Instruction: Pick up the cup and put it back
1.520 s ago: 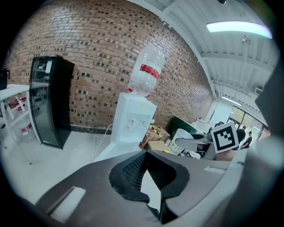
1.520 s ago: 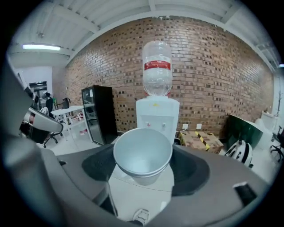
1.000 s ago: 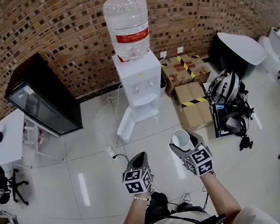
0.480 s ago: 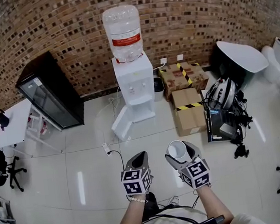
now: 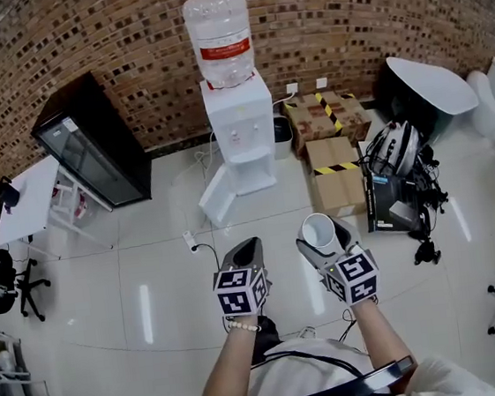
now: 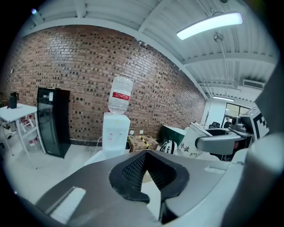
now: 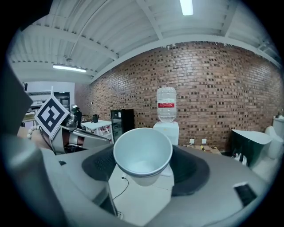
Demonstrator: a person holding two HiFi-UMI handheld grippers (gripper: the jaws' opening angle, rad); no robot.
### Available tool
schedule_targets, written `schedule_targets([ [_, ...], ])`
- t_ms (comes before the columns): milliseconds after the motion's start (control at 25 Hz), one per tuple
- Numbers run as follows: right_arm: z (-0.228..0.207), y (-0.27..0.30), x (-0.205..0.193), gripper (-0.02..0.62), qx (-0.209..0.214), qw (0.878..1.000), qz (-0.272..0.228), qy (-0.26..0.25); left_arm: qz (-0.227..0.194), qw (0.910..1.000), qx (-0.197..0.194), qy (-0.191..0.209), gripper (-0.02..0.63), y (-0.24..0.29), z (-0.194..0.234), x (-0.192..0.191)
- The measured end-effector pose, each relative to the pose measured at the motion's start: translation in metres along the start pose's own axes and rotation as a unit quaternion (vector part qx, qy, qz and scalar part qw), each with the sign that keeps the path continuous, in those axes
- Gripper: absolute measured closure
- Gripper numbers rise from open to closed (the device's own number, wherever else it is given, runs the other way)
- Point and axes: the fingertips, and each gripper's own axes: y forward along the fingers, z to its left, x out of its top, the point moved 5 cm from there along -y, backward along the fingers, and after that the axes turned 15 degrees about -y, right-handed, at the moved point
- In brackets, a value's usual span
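Note:
A white paper cup stands upright and empty between the jaws of my right gripper, which is shut on it at about waist height above the tiled floor. In the right gripper view the cup fills the middle, and my right gripper clasps its lower body. My left gripper hangs beside it on the left, shut with nothing in it. From the left gripper view, its dark pads meet, and the cup shows at the right. A white water dispenser with a bottle on top stands ahead against the brick wall.
A black glass-door cabinet stands left of the dispenser, with a white table further left. Cardboard boxes and a pile of helmets and gear lie to the right. A power strip with cable lies on the floor ahead.
The head view has swayed a little. Both grippers keep much the same pose in front of the body, and the cup stays in the right one.

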Motion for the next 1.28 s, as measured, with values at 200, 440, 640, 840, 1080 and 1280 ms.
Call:
schedule_targets([
  [200, 0.003, 0.006, 0.010, 0.222, 0.003, 1.000, -0.005, -0.004, 0.002, 1.0000, -0.006, 0.004, 0.600, 0.001, 0.005, 0.008],
  [440, 0.000, 0.007, 0.013, 0.222, 0.002, 1.000, -0.007, -0.006, 0.005, 0.9998, -0.018, 0.010, 0.600, 0.005, 0.000, 0.007],
  [640, 0.001, 0.007, 0.015, 0.223, 0.007, 1.000, -0.009, -0.008, 0.002, 0.9999, -0.016, -0.005, 0.600, 0.005, -0.001, 0.006],
  [840, 0.004, 0.011, 0.012, 0.224, 0.012, 1.000, -0.010, -0.008, -0.003, 0.9999, -0.011, -0.011, 0.600, 0.003, 0.003, 0.004],
  [1080, 0.010, 0.013, 0.014, 0.222, 0.021, 1.000, -0.011, -0.008, -0.009, 0.9998, -0.002, -0.020, 0.600, -0.005, 0.007, 0.004],
  [1280, 0.011, 0.025, 0.015, 0.223, 0.026, 1.000, -0.008, -0.010, -0.011, 0.9996, 0.001, -0.025, 0.600, -0.003, 0.013, 0.008],
])
